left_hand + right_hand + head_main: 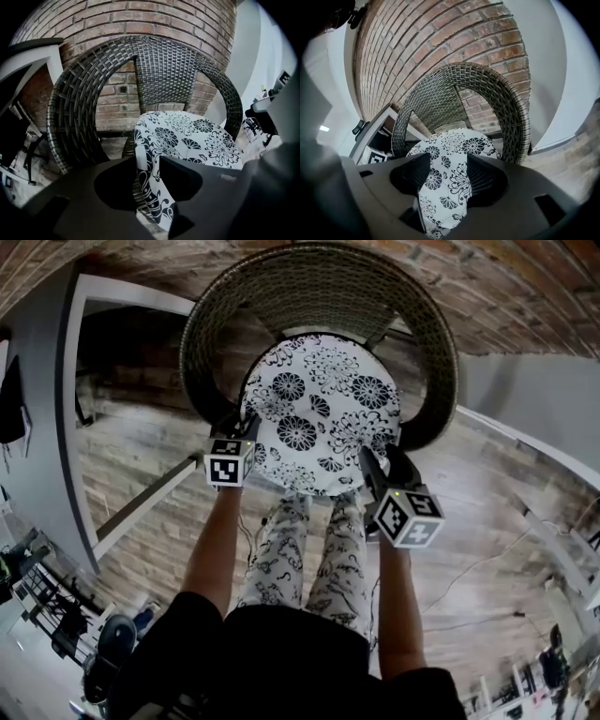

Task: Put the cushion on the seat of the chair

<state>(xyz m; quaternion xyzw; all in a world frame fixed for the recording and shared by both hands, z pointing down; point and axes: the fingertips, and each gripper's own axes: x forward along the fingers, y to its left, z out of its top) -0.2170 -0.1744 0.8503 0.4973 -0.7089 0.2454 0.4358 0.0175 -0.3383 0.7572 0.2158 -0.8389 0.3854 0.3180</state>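
Observation:
A round white cushion with black flowers (319, 413) lies on the seat of a dark wicker chair (319, 287), whose curved back wraps round behind it. My left gripper (246, 429) is at the cushion's near-left edge. In the left gripper view the cushion (187, 138) has its edge between the jaws of this gripper (147, 173), which stands open, with a sliver of wicker showing beside it. My right gripper (380, 460) is at the near-right edge. In the right gripper view its jaws (443, 173) stand wide apart and open over the cushion (450, 154).
A brick wall (140, 18) stands behind the chair (159, 65). A white frame (89, 409) stands at the left on the wooden floor (497, 521). My legs in patterned trousers (309, 549) are just before the seat. A cable (469, 568) lies on the floor at the right.

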